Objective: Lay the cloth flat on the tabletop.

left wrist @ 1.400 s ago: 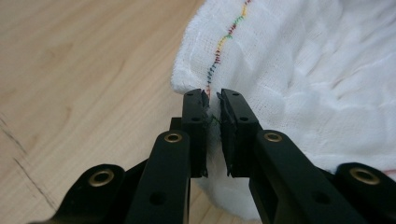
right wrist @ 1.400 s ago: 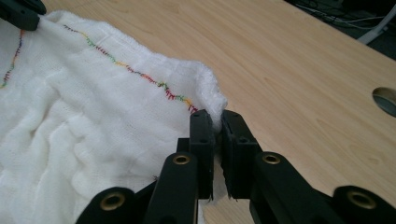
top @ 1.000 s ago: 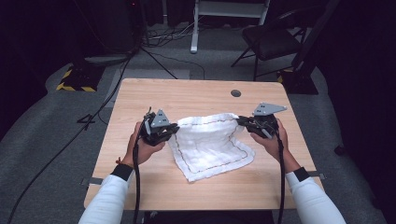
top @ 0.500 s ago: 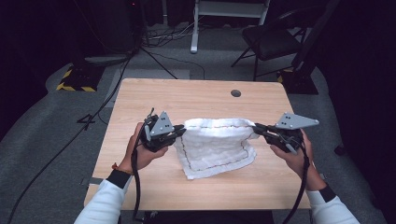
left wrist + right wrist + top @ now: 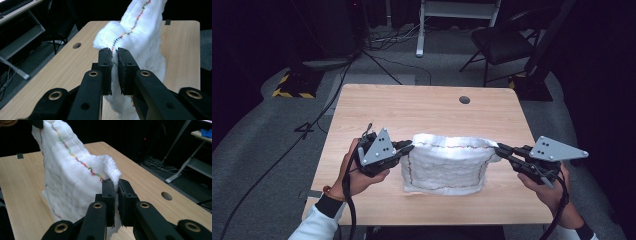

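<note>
The left gripper (image 5: 408,147) is clamped on the near-left corner of a white cloth (image 5: 447,167) with a multicoloured stitched border, its jaws pinching the fabric tight. The cloth hangs between both grippers above the wooden table (image 5: 422,107), its lower edge resting on the wood. The right gripper (image 5: 501,149) pinches the opposite corner, probably to stretch the top edge taut for spreading or folding.

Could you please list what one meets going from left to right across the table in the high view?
Left gripper → white cloth stretched between the grippers → right gripper.
</note>
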Tool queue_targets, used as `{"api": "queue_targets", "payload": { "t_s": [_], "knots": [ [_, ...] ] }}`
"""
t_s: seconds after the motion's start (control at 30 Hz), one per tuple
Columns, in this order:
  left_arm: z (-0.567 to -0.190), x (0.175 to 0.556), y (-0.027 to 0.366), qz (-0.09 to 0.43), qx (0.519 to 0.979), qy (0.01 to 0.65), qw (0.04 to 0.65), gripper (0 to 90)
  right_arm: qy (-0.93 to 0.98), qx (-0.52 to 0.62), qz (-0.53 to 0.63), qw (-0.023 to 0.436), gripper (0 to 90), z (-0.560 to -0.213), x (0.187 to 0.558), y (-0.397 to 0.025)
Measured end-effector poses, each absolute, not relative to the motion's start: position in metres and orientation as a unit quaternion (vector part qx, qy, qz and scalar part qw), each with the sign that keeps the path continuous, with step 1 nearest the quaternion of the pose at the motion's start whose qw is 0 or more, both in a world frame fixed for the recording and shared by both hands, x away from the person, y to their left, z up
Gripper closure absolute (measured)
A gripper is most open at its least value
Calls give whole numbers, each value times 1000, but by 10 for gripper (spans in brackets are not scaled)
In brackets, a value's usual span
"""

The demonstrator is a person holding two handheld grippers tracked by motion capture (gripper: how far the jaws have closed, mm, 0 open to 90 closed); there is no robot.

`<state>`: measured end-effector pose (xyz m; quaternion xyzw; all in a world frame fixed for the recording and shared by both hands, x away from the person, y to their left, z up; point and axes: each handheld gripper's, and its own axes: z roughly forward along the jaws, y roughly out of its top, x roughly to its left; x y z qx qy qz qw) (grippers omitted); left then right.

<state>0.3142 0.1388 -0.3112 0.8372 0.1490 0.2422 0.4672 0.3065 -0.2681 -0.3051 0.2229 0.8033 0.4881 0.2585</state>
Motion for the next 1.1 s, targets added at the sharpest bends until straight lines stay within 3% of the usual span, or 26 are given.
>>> {"api": "queue_targets", "payload": {
  "t_s": [0.17,0.33,0.53,0.77,0.87,0.9,0.93,0.97,1.03,1.07,1.1],
  "knots": [
    [-309,336,135,243,839,166,458,817,799,230,489,264,843,-302,314,-269],
    [-323,376,125,233,845,196,439,816,795,256,481,267,843,-314,346,-268],
    [-358,445,110,225,855,248,396,813,794,295,449,283,845,-342,410,-265],
    [-390,500,99,235,849,301,365,797,804,330,414,270,844,-375,477,-259],
    [-402,518,93,249,835,342,351,687,808,341,395,274,809,-385,502,-257],
    [-406,522,91,244,832,355,349,610,810,348,382,277,732,-389,511,-257],
    [-406,522,91,244,832,355,349,533,810,348,382,277,732,-389,511,-257],
    [-413,522,88,239,833,359,346,461,807,364,365,288,658,-397,522,-258],
    [-421,517,85,233,844,347,336,365,810,377,360,269,559,-404,525,-261],
    [-421,517,85,233,844,347,336,327,810,377,360,269,559,-404,525,-261],
    [-425,513,85,226,850,340,332,303,813,388,363,239,481,-410,522,-265]
  ]
}}
